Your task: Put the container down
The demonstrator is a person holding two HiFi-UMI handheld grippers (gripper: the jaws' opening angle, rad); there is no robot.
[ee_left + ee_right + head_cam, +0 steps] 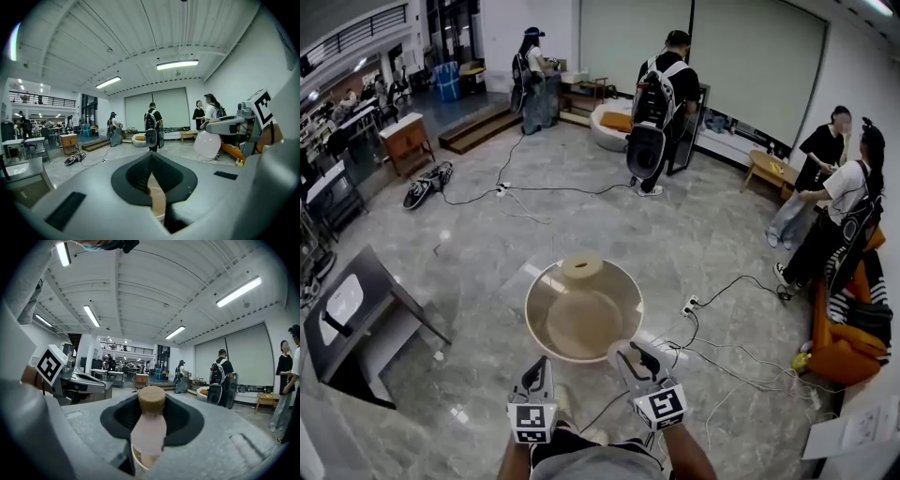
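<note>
The container [581, 314] is a round, translucent beige bowl shape with a tan wooden-looking knob [581, 267] at its far rim. It hangs above the floor [487, 262] at lower centre of the head view. The right gripper [630, 354] is clamped on its near rim. The left gripper [537, 367], just beside it, has its jaws together on nothing. The marker cubes [662, 406] bear black-and-white square patterns.

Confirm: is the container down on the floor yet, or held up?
Held up. The right gripper clamps the container at its near rim, and the left gripper view shows it hanging clear of the floor.
</note>
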